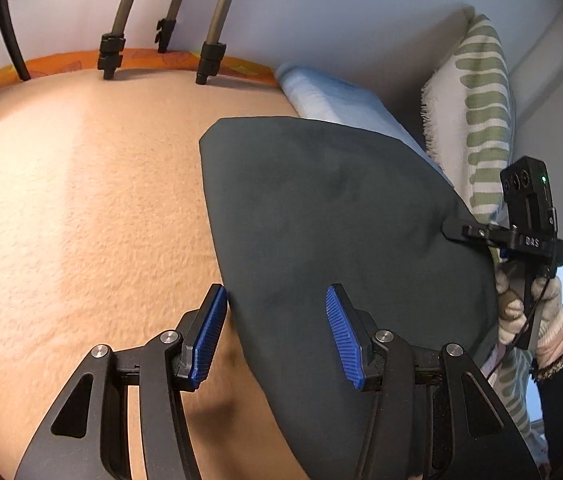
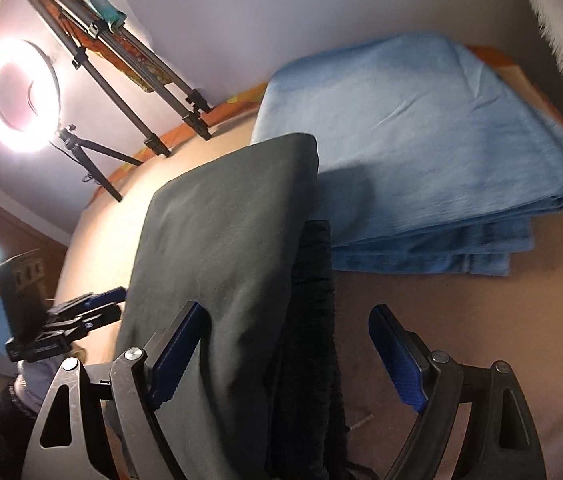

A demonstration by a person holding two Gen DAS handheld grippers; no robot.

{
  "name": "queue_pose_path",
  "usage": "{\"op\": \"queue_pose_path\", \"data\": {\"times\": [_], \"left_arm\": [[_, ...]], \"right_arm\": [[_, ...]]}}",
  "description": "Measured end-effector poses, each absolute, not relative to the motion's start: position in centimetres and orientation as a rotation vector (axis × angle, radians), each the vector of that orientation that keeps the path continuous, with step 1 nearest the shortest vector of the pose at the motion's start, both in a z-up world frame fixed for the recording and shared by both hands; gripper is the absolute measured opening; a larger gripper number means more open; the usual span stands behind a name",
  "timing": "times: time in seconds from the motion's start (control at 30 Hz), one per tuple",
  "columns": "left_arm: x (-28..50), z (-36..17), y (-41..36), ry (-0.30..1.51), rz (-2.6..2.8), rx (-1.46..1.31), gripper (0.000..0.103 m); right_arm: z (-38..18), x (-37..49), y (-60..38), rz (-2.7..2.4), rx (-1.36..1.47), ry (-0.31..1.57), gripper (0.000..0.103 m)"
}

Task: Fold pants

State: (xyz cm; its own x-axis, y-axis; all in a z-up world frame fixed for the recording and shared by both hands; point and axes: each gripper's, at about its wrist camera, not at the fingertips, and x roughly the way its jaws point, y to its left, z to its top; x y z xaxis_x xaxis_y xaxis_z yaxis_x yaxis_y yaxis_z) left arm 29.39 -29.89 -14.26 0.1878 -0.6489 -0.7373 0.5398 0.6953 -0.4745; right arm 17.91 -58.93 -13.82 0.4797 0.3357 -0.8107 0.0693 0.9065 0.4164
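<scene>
The dark grey pants [image 1: 333,216] lie folded flat on a peach bedspread [image 1: 93,208]. My left gripper [image 1: 277,332] hovers open over their near left edge: its left pad is just off the cloth, its right pad above it, and neither presses. At the pants' right edge a gloved hand holds my right gripper [image 1: 465,232]. In the right wrist view the pants [image 2: 217,240] run up between the jaws of the right gripper [image 2: 287,344], which stands wide open. Its left pad is beside the cloth and its right pad over bare bedspread. The left gripper [image 2: 115,304] shows at the pants' far side.
Folded blue jeans [image 2: 421,140] lie just beyond the pants, against the wall. A white pillow with green stripes [image 1: 477,112] leans at the right. Tripod legs [image 1: 209,56] stand on the far edge of the bed, and a lit ring light [image 2: 19,96] glares at the left.
</scene>
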Motion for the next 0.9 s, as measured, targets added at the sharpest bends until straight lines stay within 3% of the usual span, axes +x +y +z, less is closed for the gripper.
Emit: {"op": "queue_pose_path", "data": {"times": [0.27, 0.33, 0.4, 0.43, 0.47, 0.57, 0.73, 0.9], "left_arm": [[31.4, -15.4, -30.1, 1.105, -0.844, -0.249, 0.051], [31.4, -15.6, -30.1, 1.102, -0.862, -0.279, 0.049], [31.5, -15.7, -30.3, 1.092, -0.869, -0.287, 0.048], [31.5, -15.7, -30.4, 1.093, -0.874, -0.29, 0.046], [31.6, -15.8, -30.5, 1.099, -0.875, -0.293, 0.033], [31.9, -16.3, -30.7, 1.107, -0.857, -0.303, 0.014], [31.2, -15.7, -31.3, 1.061, -0.846, -0.252, 0.009], [30.3, -14.0, -31.5, 1.004, -0.852, -0.208, 0.008]], "right_arm": [[-15.8, 18.2, -59.1, 0.264, 0.502, 1.082, 0.087], [-16.1, 18.3, -58.7, 0.294, 0.508, 1.094, 0.072], [-16.1, 18.3, -58.1, 0.28, 0.476, 1.089, 0.069], [-16.1, 18.2, -57.9, 0.276, 0.463, 1.088, 0.062], [-16.1, 18.1, -57.8, 0.272, 0.468, 1.089, 0.06], [-15.8, 17.7, -57.4, 0.249, 0.461, 1.075, 0.051], [-13.6, 16.7, -55.8, 0.205, 0.403, 1.037, 0.036], [-11.9, 15.7, -54.2, 0.177, 0.339, 1.015, 0.032]]}}
